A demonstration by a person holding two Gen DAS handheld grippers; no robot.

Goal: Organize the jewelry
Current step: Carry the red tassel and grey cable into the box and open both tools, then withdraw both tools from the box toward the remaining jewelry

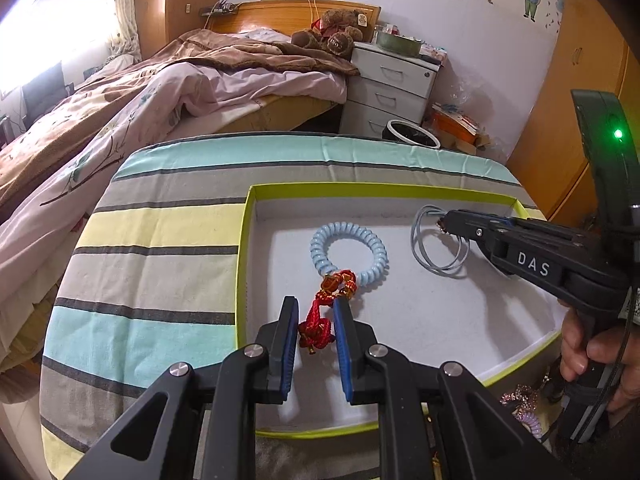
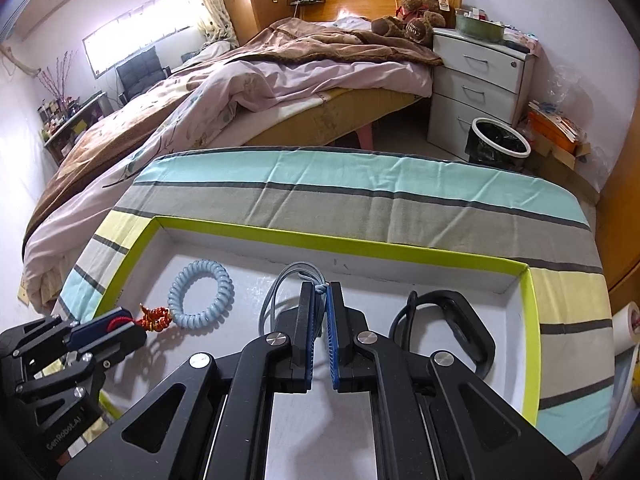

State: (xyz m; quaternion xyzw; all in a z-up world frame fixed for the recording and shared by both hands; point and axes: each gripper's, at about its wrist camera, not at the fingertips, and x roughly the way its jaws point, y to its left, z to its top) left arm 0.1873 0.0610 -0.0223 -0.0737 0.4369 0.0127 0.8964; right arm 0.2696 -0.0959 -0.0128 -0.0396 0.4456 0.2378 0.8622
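A shallow white box with a lime-green rim (image 1: 245, 240) (image 2: 532, 320) lies on the striped cloth. Inside lies a light blue coil bracelet (image 1: 349, 252) (image 2: 200, 294) with a red knotted tassel (image 1: 320, 320) (image 2: 154, 318). My left gripper (image 1: 317, 308) (image 2: 120, 320) is shut on the red tassel. My right gripper (image 2: 320, 292) (image 1: 442, 222) is shut on a grey cord necklace (image 1: 436, 248) (image 2: 280, 284) in the box. A black wristband (image 2: 444, 324) lies in the box to its right.
More jewelry, pink and sparkly (image 1: 524, 404), lies outside the box at the near right. A bed (image 2: 240, 80), white drawer unit (image 2: 480, 80) and a bin (image 2: 500, 140) stand beyond the table. A tape roll (image 2: 628, 328) sits at the right.
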